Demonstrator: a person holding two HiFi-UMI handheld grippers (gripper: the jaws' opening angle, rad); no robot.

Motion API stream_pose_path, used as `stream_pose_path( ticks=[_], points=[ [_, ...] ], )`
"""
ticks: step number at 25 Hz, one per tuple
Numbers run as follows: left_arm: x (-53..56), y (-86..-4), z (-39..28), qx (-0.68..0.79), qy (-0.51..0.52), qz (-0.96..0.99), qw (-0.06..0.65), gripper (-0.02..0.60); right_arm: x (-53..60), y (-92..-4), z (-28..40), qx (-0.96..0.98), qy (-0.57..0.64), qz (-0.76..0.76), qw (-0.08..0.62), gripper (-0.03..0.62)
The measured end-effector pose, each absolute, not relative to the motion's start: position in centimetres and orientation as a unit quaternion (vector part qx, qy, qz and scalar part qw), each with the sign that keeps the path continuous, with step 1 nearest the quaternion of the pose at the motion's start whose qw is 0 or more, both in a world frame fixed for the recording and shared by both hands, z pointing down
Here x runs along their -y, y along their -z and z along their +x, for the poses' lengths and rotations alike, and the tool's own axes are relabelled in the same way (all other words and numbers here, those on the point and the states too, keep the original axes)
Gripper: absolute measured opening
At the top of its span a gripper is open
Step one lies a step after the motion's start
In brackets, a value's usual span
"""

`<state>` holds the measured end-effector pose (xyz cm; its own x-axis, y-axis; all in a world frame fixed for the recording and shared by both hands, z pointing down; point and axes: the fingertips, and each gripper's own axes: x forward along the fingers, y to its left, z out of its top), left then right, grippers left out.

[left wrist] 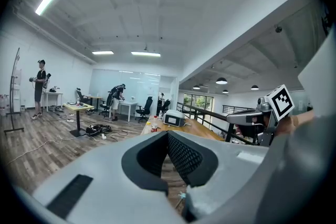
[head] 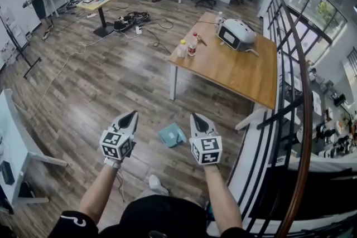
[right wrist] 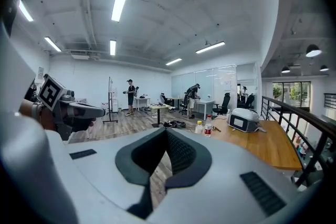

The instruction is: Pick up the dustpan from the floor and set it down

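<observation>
1. Both held out side by side, nearest cam: L gripper (head: 133,114) pads pressed together, empty; R gripper (head: 195,117) same, nothing pinched.
2. Dustpan (head: 172,135) lies flat on floor (head: 100,92) btwn the two and below them. In head view it's at 4 o'clock from L tips, 8 o'clock from R tips.
3. R looks nearer. Long axis and handle end too small to tell.
4. Prob needs a drop + jaws spread before any grab. Counter (head: 234,72) at 1 o'clock, apart.
</observation>
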<state>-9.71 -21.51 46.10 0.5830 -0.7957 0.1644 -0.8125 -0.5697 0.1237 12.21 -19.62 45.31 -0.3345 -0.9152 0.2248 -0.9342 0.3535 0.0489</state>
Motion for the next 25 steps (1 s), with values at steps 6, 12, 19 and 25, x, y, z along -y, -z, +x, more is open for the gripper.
stream_pose_path(
  ticks=[6,12,19,25],
  points=[
    [23.7,-46.1,-11.6,0.446,-0.043,0.889,0.093,-0.002,21.5,-45.4,10.1,0.811,-0.046,0.573,0.109,-0.011],
    [24.9,-46.7,-12.6,0.44,-0.036,0.892,0.096,-0.002,22.3,-46.5,9.3,0.807,-0.048,0.577,0.117,-0.011],
    [25.7,-47.2,-13.2,0.444,-0.037,0.89,0.099,-0.002,23.0,-46.8,8.7,0.809,-0.043,0.573,0.119,-0.011],
    [25.6,-47.1,-11.4,0.457,-0.038,0.883,0.101,-0.002,24.0,-46.4,9.8,0.821,-0.05,0.557,0.115,-0.011]
  ],
)
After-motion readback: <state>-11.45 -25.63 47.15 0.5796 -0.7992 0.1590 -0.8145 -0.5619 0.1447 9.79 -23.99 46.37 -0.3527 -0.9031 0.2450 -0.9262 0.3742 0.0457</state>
